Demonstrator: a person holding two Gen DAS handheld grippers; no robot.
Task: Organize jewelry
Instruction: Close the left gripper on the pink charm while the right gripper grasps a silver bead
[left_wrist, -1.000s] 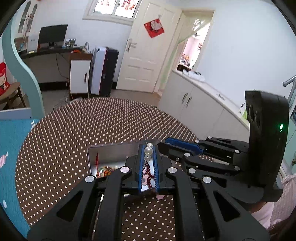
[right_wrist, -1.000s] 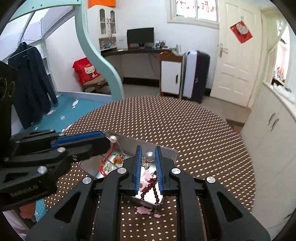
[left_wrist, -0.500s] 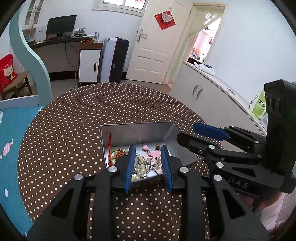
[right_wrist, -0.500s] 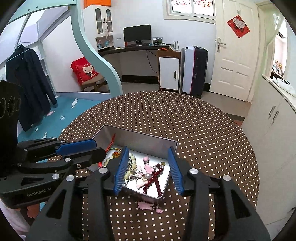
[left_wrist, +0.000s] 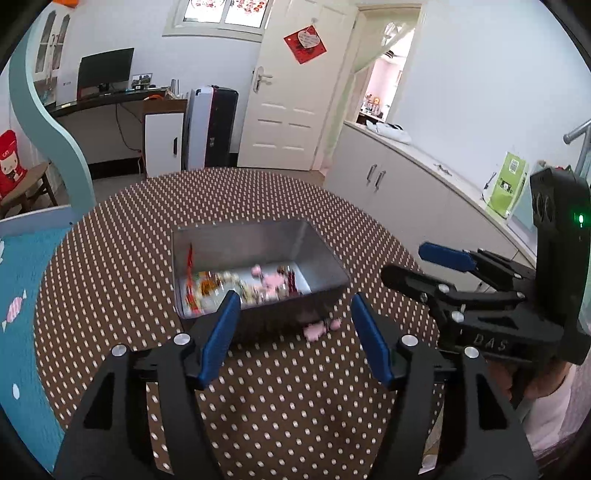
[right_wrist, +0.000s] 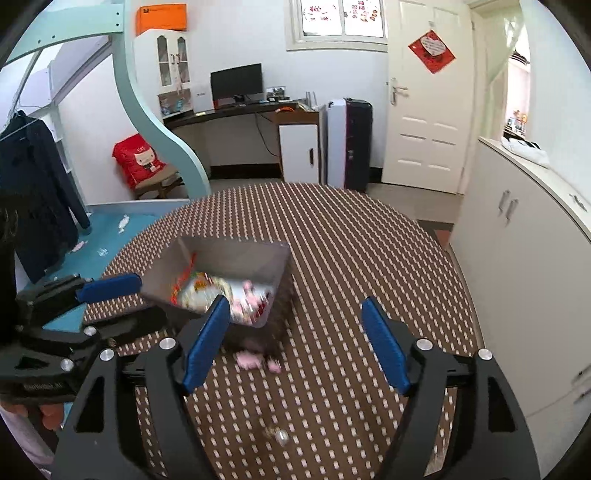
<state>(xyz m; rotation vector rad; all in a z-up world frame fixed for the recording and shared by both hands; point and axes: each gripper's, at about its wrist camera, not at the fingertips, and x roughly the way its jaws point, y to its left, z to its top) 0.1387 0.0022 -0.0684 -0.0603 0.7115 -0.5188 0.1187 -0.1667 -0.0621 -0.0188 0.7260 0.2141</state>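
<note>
A grey metal tin (left_wrist: 317, 254) (right_wrist: 255, 258) sits on the dotted brown table, with beads, pink charms and a red cord piled inside (left_wrist: 255, 282) (right_wrist: 236, 295). A pink charm piece (left_wrist: 314, 330) (right_wrist: 249, 358) lies on the cloth just in front of the tin. A small silvery bead (right_wrist: 280, 437) lies nearer the right gripper. My left gripper (left_wrist: 297, 332) is pulled back from the tin, jaws opening, nothing between them. My right gripper (right_wrist: 295, 338) is likewise back from the tin, jaws opening and empty. Each gripper shows in the other's view (left_wrist: 443, 258) (right_wrist: 107, 286).
The round table (left_wrist: 110, 258) (right_wrist: 369, 258) carries a brown dotted cloth. White cabinets (right_wrist: 517, 258) stand to the right, a teal bed frame (right_wrist: 155, 122) and blue floor to the left. A hand (left_wrist: 535, 384) holds the right gripper.
Both grippers were shut on bead strands over the tin; they opened, the jewelry dropped into the tin, and both have drawn back toward the near table edge.
</note>
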